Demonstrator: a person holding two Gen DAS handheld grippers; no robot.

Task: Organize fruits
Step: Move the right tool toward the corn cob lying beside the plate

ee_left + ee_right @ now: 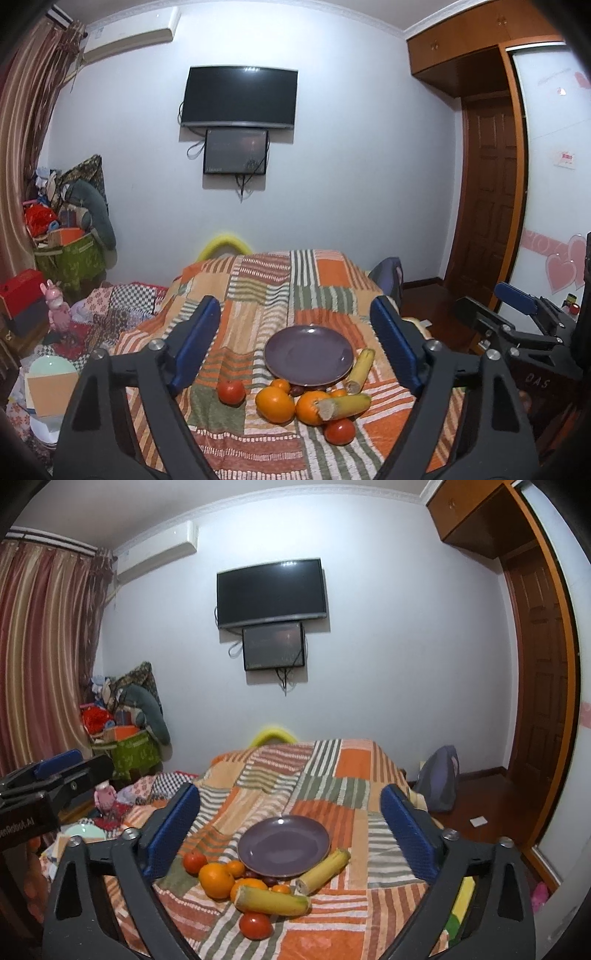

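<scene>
An empty purple plate (308,355) (283,845) lies on a patchwork-covered table (258,295) (332,775). In front of it lie two banana pieces (360,365) (325,866) (273,901), two large oranges (275,404) (216,880), small oranges (280,384) (235,867), two tomatoes (231,391) (340,431) (255,925) (194,862) and a dark fruit (296,390). My left gripper (295,354) is open and empty, held back above the fruit. My right gripper (291,834) is open and empty, likewise held back. The right gripper shows at the right edge of the left wrist view (524,310).
Cluttered boxes and bags (66,243) (125,731) sit at the left. A pink toy (57,308) and a bowl (51,365) lie left of the table. A blue bag (439,779) stands on the floor at the right, by a wooden door (539,686).
</scene>
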